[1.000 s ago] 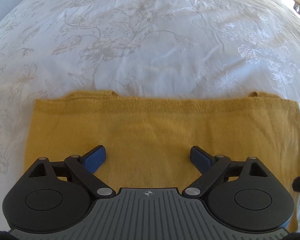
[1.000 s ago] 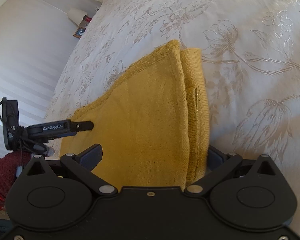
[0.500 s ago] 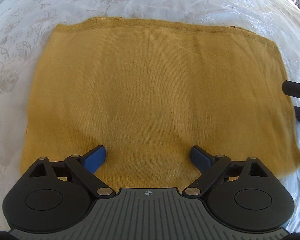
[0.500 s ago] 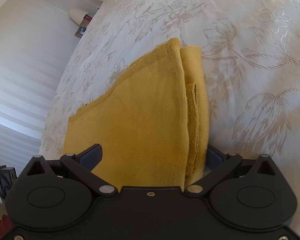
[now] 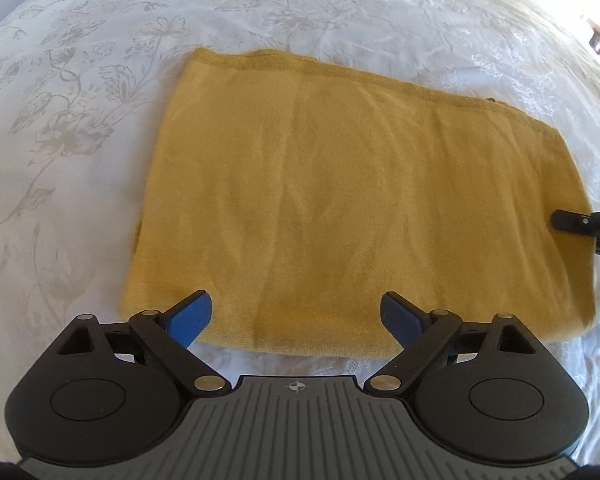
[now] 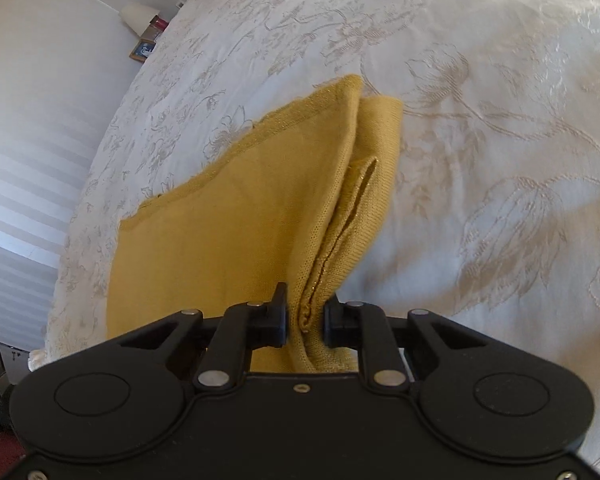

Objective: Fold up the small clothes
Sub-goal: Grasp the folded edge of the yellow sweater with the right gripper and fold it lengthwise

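Note:
A mustard-yellow knit garment [image 5: 340, 200] lies folded flat as a rectangle on the white bedspread [image 5: 80, 100]. My left gripper [image 5: 296, 316] is open and empty, hovering over the garment's near edge, blue pads wide apart. My right gripper [image 6: 305, 320] is shut on the garment's [image 6: 240, 240] layered right edge, with the folded layers pinched between its fingers. The right gripper's fingertip [image 5: 572, 220] shows at the garment's right edge in the left wrist view.
The bedspread [image 6: 480, 140] has a pale floral pattern and extends all around the garment. A white wall and small items [image 6: 148, 36] on a bedside surface stand beyond the bed's far left edge in the right wrist view.
My right gripper has closed on the garment's right edge. My left gripper has pulled back and shifted left, so the whole garment now shows ahead of it.

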